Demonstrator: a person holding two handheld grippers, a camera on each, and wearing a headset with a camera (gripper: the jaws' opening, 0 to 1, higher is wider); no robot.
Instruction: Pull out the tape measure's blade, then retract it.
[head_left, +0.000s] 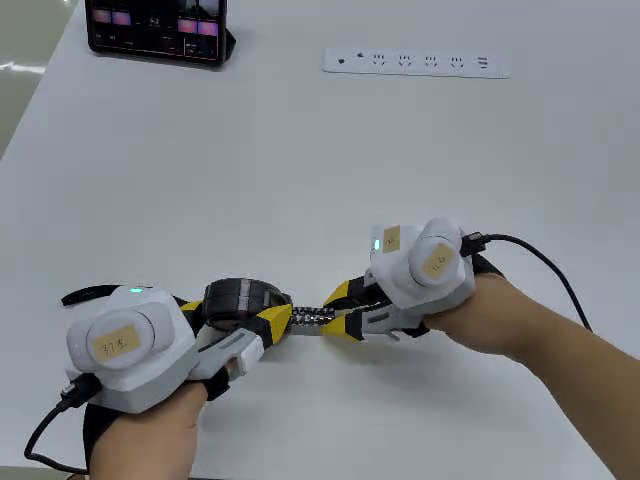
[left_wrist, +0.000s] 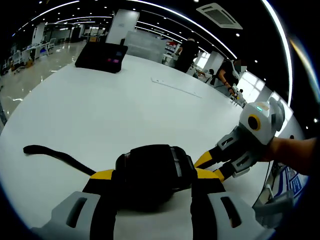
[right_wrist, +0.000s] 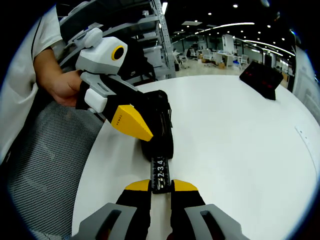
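Left tool: 2 jaws clamped around the black tape measure — it sits on the white counter.
Right tool: pinched on the blade tip — a short length out.

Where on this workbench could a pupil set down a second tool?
The widest bare stretch of the workbench lies between the tablet and power strip at the far edge and the tape measure nearer in. Crowded: the near edge, where the left gripper clamps the tape measure and the right gripper pinches its blade.
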